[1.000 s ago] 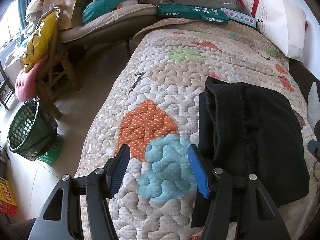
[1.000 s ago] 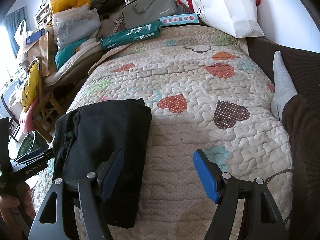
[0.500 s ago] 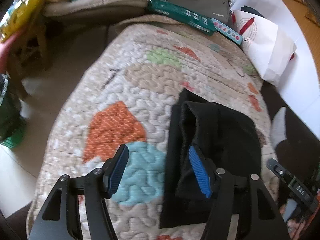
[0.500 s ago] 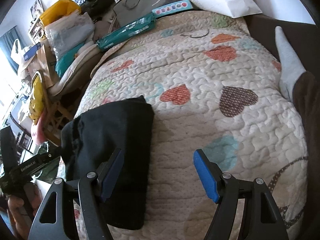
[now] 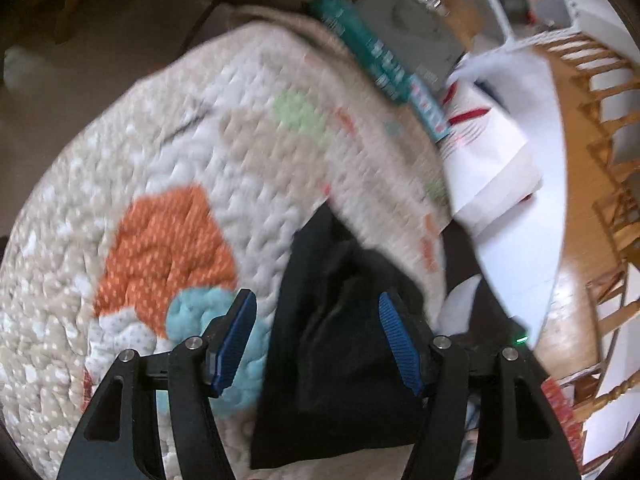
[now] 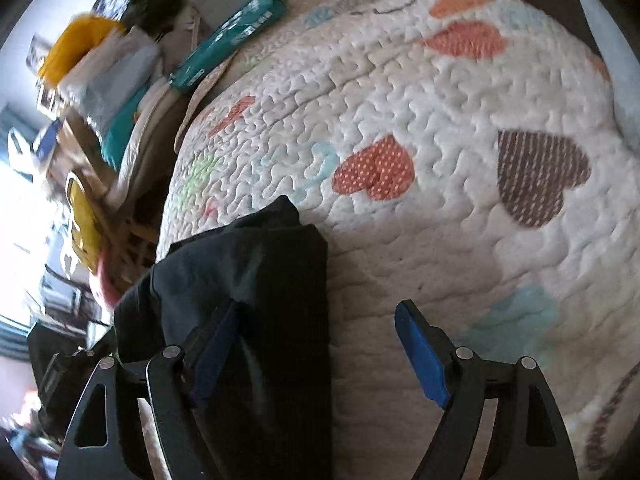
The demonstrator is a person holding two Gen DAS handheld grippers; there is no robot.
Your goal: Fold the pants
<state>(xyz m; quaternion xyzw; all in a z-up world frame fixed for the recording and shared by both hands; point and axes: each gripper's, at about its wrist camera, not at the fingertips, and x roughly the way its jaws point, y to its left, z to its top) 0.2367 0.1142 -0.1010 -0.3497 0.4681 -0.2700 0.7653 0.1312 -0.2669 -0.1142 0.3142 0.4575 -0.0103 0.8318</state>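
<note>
The black pants (image 5: pixel 336 344) lie folded into a compact bundle on the quilted bedspread (image 5: pixel 200 184). My left gripper (image 5: pixel 318 344) is open and empty, with the near end of the bundle showing between its blue pads. In the right wrist view the pants (image 6: pixel 256 280) lie at the lower left on the quilt (image 6: pixel 440 120). My right gripper (image 6: pixel 316 354) is open and empty, its left finger over the pants and its right finger over bare quilt. Both views are motion-blurred.
A teal package (image 5: pixel 360 44) and a grey bag (image 5: pixel 408 36) lie at the far end of the bed, with a white bag (image 5: pixel 488 152) beside them. A wooden railing (image 5: pixel 600 160) is at the right. Cluttered bags and a chair (image 6: pixel 100 128) stand left of the bed.
Both grippers have tilted and swung, so the views are rotated and blurred. My left gripper has shifted right until the pants lie between its fingers. The pants have not moved.
</note>
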